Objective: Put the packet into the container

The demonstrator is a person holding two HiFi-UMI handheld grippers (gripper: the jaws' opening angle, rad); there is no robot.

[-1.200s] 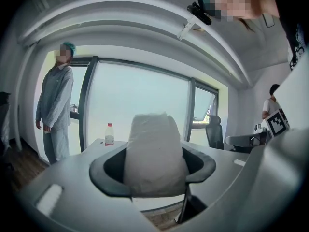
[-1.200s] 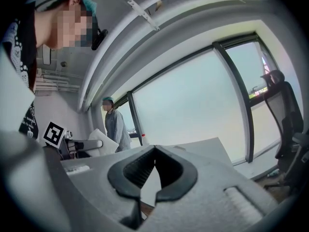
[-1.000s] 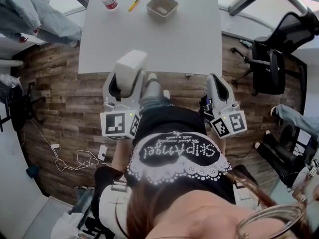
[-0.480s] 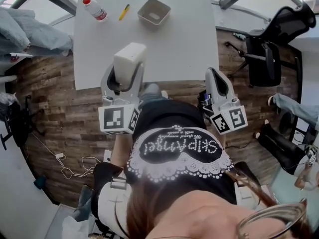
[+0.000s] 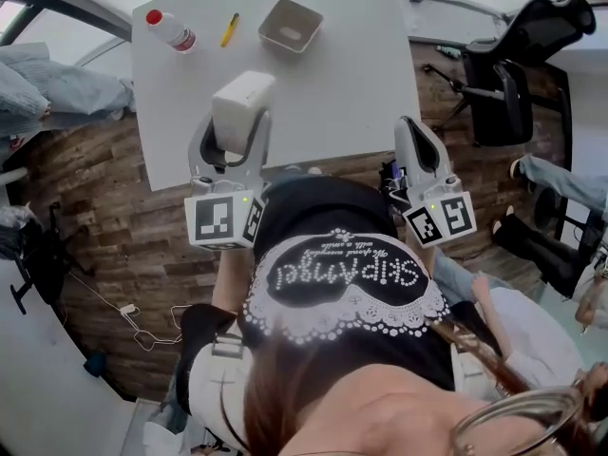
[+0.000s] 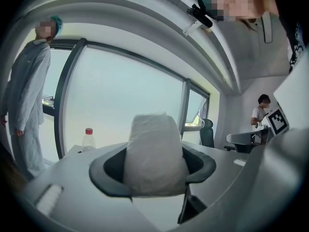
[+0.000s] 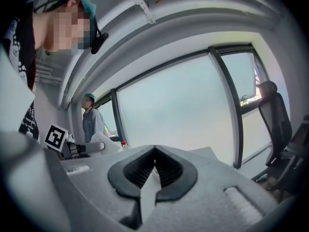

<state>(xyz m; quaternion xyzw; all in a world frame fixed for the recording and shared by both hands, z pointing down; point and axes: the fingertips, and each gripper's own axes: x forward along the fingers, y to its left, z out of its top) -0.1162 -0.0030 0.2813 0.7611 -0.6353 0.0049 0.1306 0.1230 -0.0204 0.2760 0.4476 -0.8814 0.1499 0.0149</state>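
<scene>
A white packet [image 5: 242, 109] is clamped upright in my left gripper [image 5: 237, 129], above the near part of the white table [image 5: 351, 93]. In the left gripper view the packet [image 6: 154, 153] fills the gap between the dark pads [image 6: 112, 170]. The container, a small grey square tray [image 5: 290, 25], sits at the table's far edge, well beyond the packet. My right gripper [image 5: 411, 129] hovers at the table's near right edge. Its jaws are shut with nothing between them, and in the right gripper view its ribbed pads [image 7: 141, 168] meet at the tip.
A plastic bottle with a red cap [image 5: 170, 30] and a yellow pen [image 5: 228, 28] lie at the table's far left. A black office chair [image 5: 516, 84] stands right of the table. A person in pale clothes [image 6: 26, 100] stands to the left by the window.
My left gripper has carried the packet forward, from the table's near edge to above its surface. The right gripper has come up to the table edge, still shut.
</scene>
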